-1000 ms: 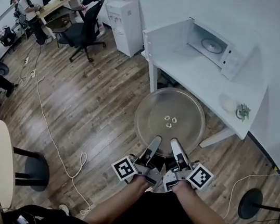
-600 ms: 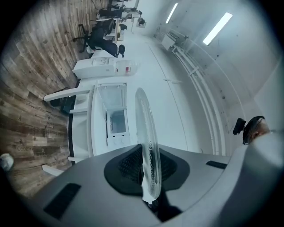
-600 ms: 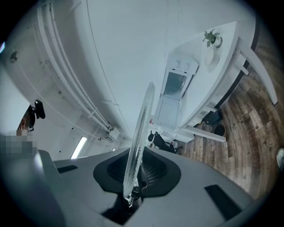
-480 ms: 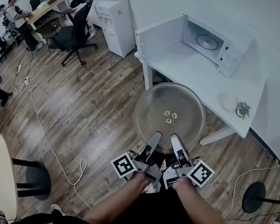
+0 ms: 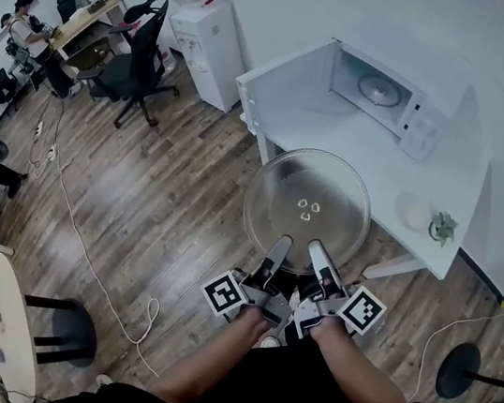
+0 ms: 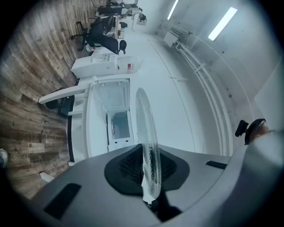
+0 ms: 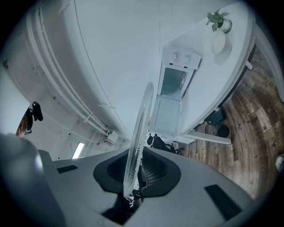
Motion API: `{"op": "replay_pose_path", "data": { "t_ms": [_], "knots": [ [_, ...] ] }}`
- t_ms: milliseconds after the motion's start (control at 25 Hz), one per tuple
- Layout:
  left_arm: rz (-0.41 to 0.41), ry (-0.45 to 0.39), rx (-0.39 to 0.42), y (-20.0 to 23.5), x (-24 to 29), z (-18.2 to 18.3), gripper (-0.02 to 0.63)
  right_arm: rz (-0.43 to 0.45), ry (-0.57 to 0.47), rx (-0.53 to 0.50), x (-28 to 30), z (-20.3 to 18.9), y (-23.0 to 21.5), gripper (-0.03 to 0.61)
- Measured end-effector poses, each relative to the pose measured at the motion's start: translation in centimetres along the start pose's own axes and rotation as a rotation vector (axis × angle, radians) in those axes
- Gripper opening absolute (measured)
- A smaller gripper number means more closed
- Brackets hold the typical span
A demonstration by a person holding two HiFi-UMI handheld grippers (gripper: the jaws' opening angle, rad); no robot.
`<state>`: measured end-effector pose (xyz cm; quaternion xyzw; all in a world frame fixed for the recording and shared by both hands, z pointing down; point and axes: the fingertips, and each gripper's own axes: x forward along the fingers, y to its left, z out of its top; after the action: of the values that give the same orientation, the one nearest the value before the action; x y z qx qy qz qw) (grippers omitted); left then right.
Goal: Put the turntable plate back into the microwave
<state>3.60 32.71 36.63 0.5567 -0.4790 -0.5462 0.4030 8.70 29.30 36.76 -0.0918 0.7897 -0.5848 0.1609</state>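
While gripping the glass plate (image 5: 330,185) by its 6 o'clock rim, holding it flat and level, overlapping the wood floor (image 5: 168,192) and the near edge of the white table (image 5: 373,158) in the head view. Clenched on that rim with the left gripper (image 5: 280,244) at roughly 7 o'clock and the right gripper (image 5: 318,250) at roughly 5 o'clock, close side by side. Borne out in both gripper views: dark fingers (image 6: 124,163) pressed against the two faces of the glass, seen edge-on between them. From the fingertips, spreading away toward 12 o'clock, so carried by one edge only, with the three small nubs (image 5: 306,211) at its centre well clear of the grip.

Seen from the plate, microwave (image 5: 383,95) at about 1 o'clock, well apart, at the far side of the table. Door (image 5: 284,87) open, lying at 11 o'clock from the plate; mouth facing back this way, with a round fitting (image 5: 379,91) on the cavity floor. Being round, no long axis to line up; only level and centring to mind. Judged slightly nearer the opening: the right gripper. Likely next: carry forward and a touch rightward over the table, far rim first into the mouth. Worth minding: the open door on the left, and the small plant (image 5: 442,226) and pale round thing (image 5: 413,212) at 3 o'clock.
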Motion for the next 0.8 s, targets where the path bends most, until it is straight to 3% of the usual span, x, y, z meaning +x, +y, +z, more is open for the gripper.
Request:
{"op": "replay_pose_path", "data": {
  "t_ms": [520,800],
  "knots": [
    [-0.001,0.011,0.011,2.6,10.2,2.1,0.046,0.005,-0.012,0.016,6.0,8.0,-3.5,0.064],
    [-0.01,0.015,0.016,3.6,13.5,3.2,0.046,0.009,-0.017,0.014,8.4,10.4,-4.7,0.063]
  ]
}}
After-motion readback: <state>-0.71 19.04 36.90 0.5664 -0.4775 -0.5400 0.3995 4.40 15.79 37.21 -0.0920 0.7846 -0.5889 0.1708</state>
